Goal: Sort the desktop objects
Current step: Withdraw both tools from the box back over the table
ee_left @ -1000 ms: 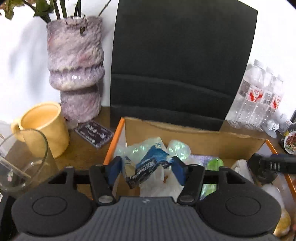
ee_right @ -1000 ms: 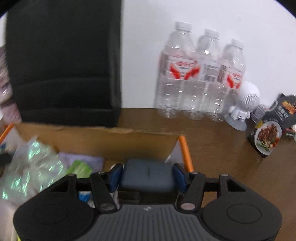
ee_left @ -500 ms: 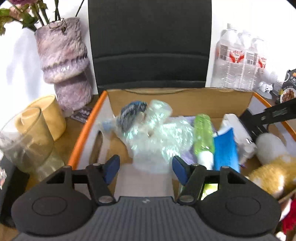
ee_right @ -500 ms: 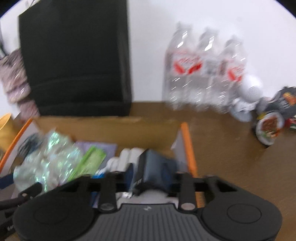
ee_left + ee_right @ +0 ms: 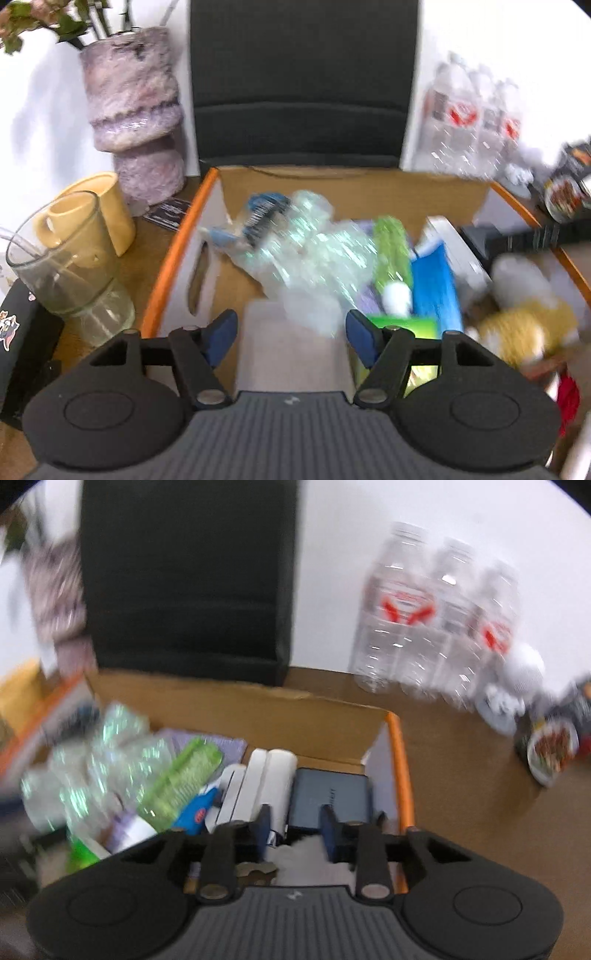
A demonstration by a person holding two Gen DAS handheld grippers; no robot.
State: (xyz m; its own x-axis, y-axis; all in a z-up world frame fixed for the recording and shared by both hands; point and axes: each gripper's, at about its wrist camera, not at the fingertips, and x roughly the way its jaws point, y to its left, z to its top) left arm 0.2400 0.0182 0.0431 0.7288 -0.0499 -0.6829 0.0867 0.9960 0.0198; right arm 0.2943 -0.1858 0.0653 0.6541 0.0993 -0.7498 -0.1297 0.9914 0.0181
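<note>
A wooden desk (image 5: 461, 775) runs across both views, with a large black chair back (image 5: 303, 81) standing at its far edge against a white wall. In the middle of the desk sits an open cardboard box (image 5: 351, 184) with orange edges, crowded with sorted items. At the far left stands a tall mottled purple vase (image 5: 136, 110) holding stems. At the far right, three clear water bottles (image 5: 436, 616) with red labels stand together.

Inside the box, crumpled clear plastic wrapping (image 5: 306, 240) fills the left and middle, with a small blue packet (image 5: 264, 212) lying at its far left. A green tube (image 5: 391, 251) and a blue carton (image 5: 436, 284) lie to the right of it, and a yellow plush toy (image 5: 524, 328) sits at the near right. A dark blue-grey case (image 5: 330, 794) rests in the box's far right corner, beside white boxes (image 5: 266, 779).

A yellow mug (image 5: 99, 206) and a clear glass cup (image 5: 70, 258) stand left of the box.

The left gripper (image 5: 291, 328) hovers over the box with its jaws apart and nothing between them. The right gripper (image 5: 295, 827) has just been opening; its narrow jaws hang just near the case, released from it.
</note>
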